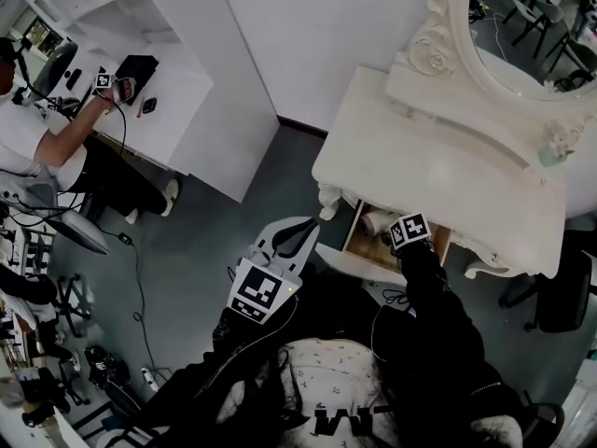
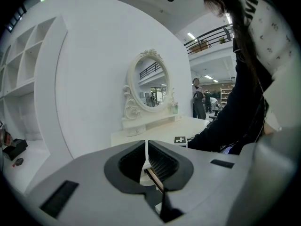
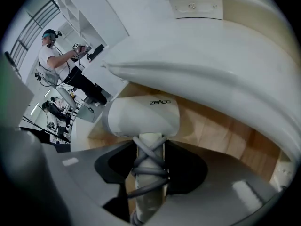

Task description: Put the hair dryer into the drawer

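Note:
A white hair dryer hangs nozzle-first inside the open wooden drawer of the white dressing table. Its handle, wrapped in grey cord, sits between the jaws of my right gripper, which is shut on it and points steeply down. In the head view the dryer's pale body shows in the drawer just left of my right gripper. My left gripper hovers left of the drawer front, jaws together and holding nothing.
An oval mirror stands at the back of the dressing table. A black chair is at the right. At the far left a person works at a white desk. Cables and gear lie on the floor at the lower left.

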